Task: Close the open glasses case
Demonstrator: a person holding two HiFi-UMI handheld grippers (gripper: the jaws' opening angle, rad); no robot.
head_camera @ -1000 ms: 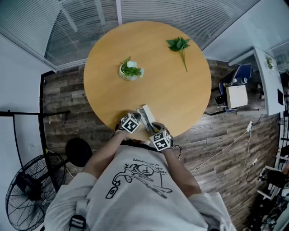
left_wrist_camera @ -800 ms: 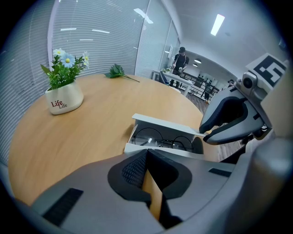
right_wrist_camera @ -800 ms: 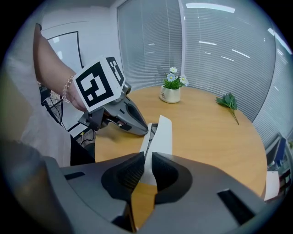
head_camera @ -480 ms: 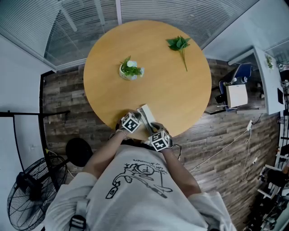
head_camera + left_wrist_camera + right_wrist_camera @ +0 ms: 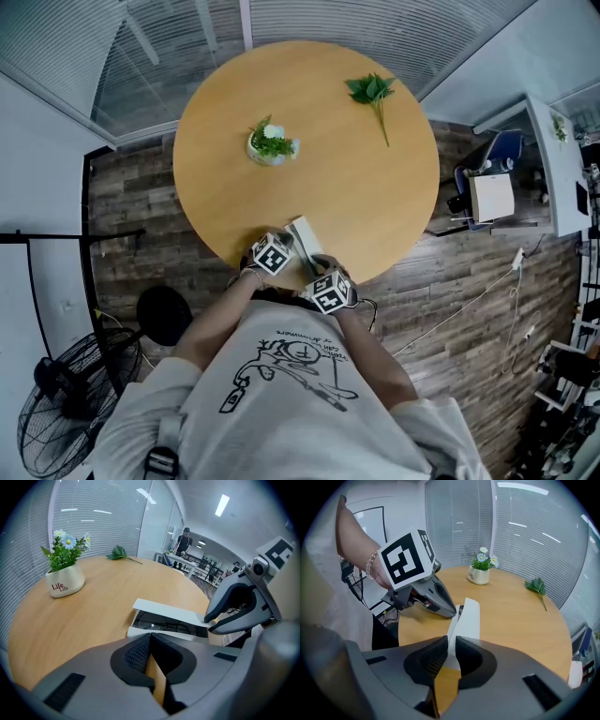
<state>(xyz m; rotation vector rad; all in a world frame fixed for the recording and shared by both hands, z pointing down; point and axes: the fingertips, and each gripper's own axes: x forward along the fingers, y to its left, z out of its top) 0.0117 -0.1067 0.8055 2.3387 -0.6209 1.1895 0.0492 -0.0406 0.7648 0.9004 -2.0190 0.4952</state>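
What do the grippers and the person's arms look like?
Both left gripper and right gripper are grey, beak-shaped plastic with black ribbed pads, each topped by a white cube bearing black square markers. Pale printed shirt; thin bracelet on the left wrist.

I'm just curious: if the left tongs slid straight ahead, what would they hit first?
Probably the glasses case: its near white edge lies right ahead of the left tongs, though the gap between them is hard to judge.

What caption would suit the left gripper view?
Right gripper pinches the lid of the open glasses case, flower pot behind.
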